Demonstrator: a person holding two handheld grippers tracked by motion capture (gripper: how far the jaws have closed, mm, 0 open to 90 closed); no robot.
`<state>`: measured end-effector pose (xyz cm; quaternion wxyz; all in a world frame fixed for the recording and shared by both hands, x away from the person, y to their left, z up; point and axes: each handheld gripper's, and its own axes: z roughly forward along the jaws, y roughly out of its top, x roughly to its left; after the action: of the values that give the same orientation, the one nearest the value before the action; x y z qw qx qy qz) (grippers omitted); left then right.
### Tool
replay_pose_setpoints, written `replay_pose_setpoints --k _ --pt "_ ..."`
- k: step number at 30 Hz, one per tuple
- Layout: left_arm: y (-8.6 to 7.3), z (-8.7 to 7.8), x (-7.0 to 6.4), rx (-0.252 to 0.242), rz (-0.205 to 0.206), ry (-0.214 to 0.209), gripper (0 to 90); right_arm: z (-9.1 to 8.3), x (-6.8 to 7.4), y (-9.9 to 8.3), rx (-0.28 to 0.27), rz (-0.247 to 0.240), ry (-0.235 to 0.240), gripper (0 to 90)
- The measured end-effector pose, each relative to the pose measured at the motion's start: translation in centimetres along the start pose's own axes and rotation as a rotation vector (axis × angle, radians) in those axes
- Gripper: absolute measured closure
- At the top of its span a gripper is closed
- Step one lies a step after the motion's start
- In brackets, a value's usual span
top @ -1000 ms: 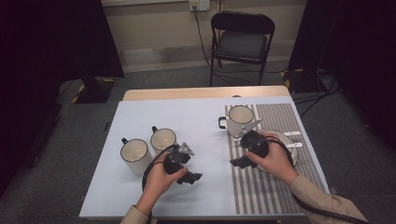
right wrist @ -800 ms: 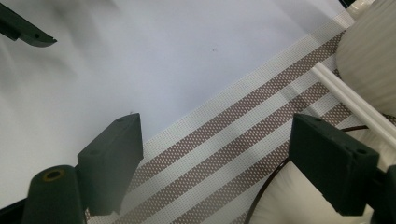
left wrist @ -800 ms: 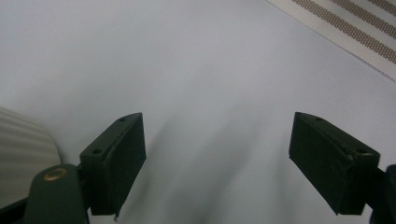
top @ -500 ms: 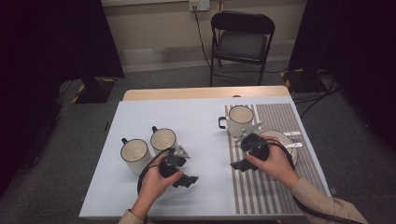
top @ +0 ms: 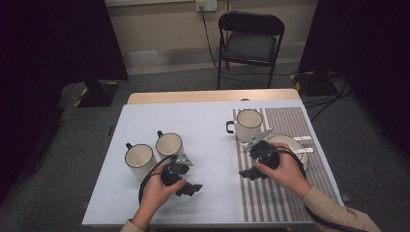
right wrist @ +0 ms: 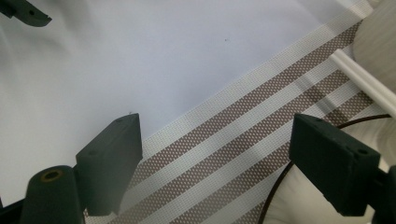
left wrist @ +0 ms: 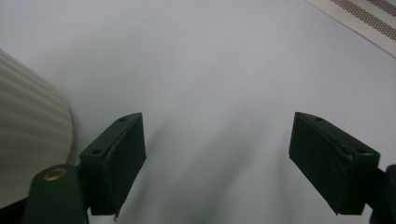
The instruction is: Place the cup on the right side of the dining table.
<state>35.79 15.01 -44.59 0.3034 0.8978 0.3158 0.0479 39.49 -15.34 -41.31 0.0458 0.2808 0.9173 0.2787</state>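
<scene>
Three cream mugs with dark rims stand on the table: two at the left (top: 139, 157) (top: 169, 144) and one (top: 249, 123) on the edge of the striped placemat (top: 285, 193). A white plate (top: 291, 143) with a pale utensil (top: 302, 151) lies on the placemat. My left gripper (top: 190, 187) is just in front of the two left mugs, its jaws open (left wrist: 219, 135) over bare cloth, with a mug's ribbed side (left wrist: 28, 140) beside its left jaw. My right gripper (top: 249, 173) hovers open (right wrist: 217, 140) over the placemat's left edge (right wrist: 224, 140), beside the plate's rim (right wrist: 275, 196).
A pale cloth (top: 208, 125) covers most of the table. The left gripper's jaw (right wrist: 25, 14) shows far off in the right gripper view. A white handle (right wrist: 362, 81) lies near the right jaw. A black folding chair (top: 250, 43) stands beyond the table's far edge.
Both hands have drifted slightly toward the table's near edge. The mugs and plate have not moved. Both grippers stay empty.
</scene>
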Motion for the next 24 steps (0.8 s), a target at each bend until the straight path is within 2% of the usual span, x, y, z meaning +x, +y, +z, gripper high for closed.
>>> replay_pose_setpoints --k 14,24 --pt "-1.1 -0.5 0.0 0.007 0.002 -0.002 18.4 0.1 0.5 -0.6 0.001 -0.013 0.015 16.6" --pt "-1.6 -0.8 0.1 0.013 -0.004 0.006 18.3 0.2 0.7 -1.3 0.012 -0.004 0.024 16.6"
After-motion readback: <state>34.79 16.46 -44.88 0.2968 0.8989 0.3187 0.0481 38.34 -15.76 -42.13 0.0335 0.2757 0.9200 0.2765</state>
